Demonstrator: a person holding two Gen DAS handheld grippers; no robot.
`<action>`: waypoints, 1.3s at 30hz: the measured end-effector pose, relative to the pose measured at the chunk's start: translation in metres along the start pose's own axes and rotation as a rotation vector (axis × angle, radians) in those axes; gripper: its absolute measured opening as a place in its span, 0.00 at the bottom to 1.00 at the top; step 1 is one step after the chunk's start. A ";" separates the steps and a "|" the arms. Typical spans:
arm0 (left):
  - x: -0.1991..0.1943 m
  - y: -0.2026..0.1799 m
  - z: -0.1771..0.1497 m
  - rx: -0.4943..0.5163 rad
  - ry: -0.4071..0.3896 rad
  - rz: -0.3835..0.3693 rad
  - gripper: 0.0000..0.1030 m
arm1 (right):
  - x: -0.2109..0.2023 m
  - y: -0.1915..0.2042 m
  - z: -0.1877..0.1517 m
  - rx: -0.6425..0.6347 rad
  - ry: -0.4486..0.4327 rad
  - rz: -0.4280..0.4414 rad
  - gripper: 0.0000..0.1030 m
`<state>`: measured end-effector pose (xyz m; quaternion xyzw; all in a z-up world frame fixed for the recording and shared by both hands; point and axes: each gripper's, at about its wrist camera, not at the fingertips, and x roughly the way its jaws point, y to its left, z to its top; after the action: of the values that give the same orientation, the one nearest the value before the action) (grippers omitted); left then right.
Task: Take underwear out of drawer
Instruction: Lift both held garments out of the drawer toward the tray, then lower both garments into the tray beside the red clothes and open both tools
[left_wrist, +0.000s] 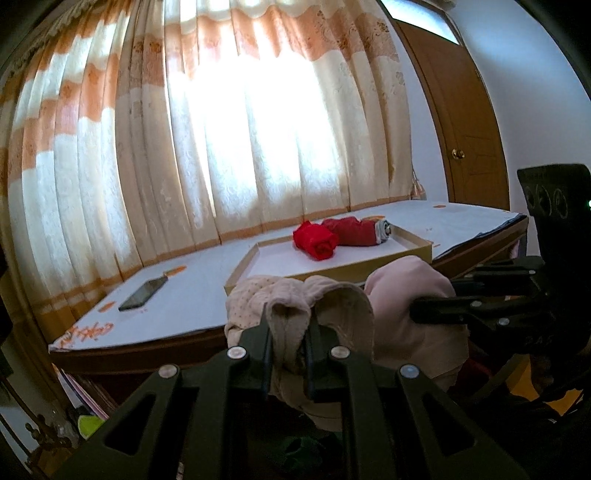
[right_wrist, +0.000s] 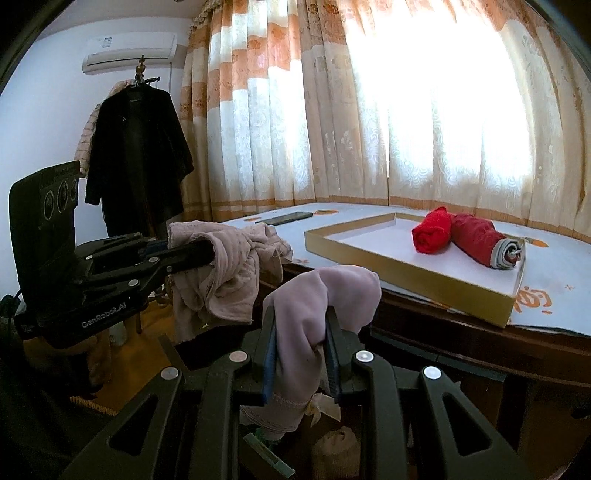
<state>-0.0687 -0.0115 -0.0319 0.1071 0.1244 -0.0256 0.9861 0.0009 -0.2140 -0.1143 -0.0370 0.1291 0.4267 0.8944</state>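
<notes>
My left gripper (left_wrist: 290, 328) is shut on beige dotted underwear (left_wrist: 266, 299), which bunches over its fingers just before the table's front edge. My right gripper (right_wrist: 300, 317) is shut on pale pink underwear (right_wrist: 332, 291) that drapes over its tips and hangs down between them. Each view shows the other gripper from the side: the right gripper (left_wrist: 417, 312) beside the pink underwear (left_wrist: 413, 295), the left gripper (right_wrist: 210, 251) with the beige underwear (right_wrist: 229, 273). On the table, a shallow gold-edged box (left_wrist: 369, 264) (right_wrist: 406, 275) holds a bright red rolled garment (left_wrist: 316, 240) (right_wrist: 432, 230) and a darker red roll (left_wrist: 354, 230) (right_wrist: 476, 238).
The wooden table (left_wrist: 155, 354) carries a white printed cloth and a dark phone (left_wrist: 143, 293) (right_wrist: 286, 218). Orange-and-cream curtains hang behind it. A brown door (left_wrist: 465, 122) stands at the right. A black coat (right_wrist: 138, 151) hangs on a stand at the left. Below the grippers lie more garments in shadow.
</notes>
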 end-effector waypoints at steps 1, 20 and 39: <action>-0.001 0.000 0.001 0.002 -0.006 0.001 0.11 | 0.000 0.000 0.001 -0.001 -0.001 0.001 0.24; -0.003 0.006 0.013 0.038 -0.071 0.018 0.10 | -0.008 0.000 0.016 -0.028 -0.040 -0.014 0.24; 0.013 0.007 0.037 0.115 -0.141 0.021 0.11 | -0.009 -0.013 0.044 -0.036 -0.064 -0.039 0.24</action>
<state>-0.0468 -0.0131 0.0011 0.1626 0.0518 -0.0299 0.9849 0.0138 -0.2211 -0.0698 -0.0419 0.0922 0.4123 0.9054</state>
